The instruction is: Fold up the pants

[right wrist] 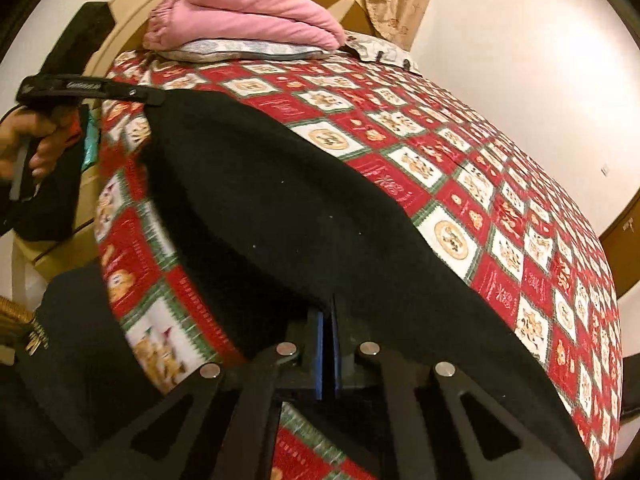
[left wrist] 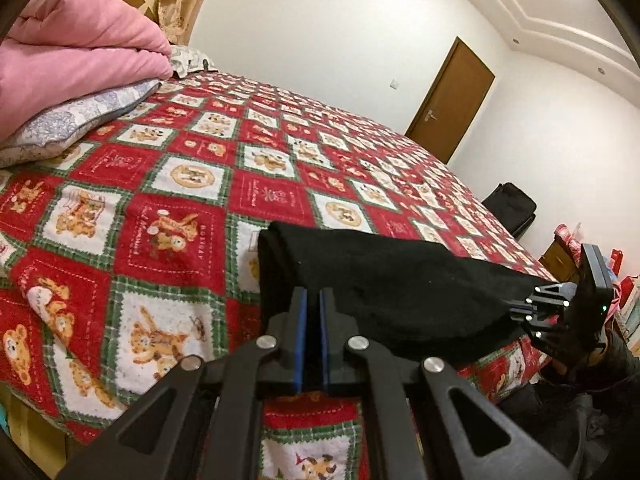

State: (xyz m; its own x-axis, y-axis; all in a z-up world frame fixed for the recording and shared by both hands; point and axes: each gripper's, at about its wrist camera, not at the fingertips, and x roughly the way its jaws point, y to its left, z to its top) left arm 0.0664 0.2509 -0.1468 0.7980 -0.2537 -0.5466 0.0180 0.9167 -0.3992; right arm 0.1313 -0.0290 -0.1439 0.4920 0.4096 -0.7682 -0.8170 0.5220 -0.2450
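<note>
black fleece pants (left wrist: 384, 284) | folded on near edge of red teddy-bear quilted bed (left wrist: 192, 184) | left hand-held gripper (left wrist: 313, 300) clamped on pants | right hand-held gripper (right wrist: 327, 312) clamped on pants

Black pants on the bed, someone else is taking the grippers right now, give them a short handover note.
Left gripper: shut on the near edge of the black pants.
Right gripper: shut on the same near edge, further along.
The pants lie as a long, narrow band on the red patterned bedspread near the bed's edge.
Done: apparently one lengthwise fold.
Left: fold end to end, then release.
</note>
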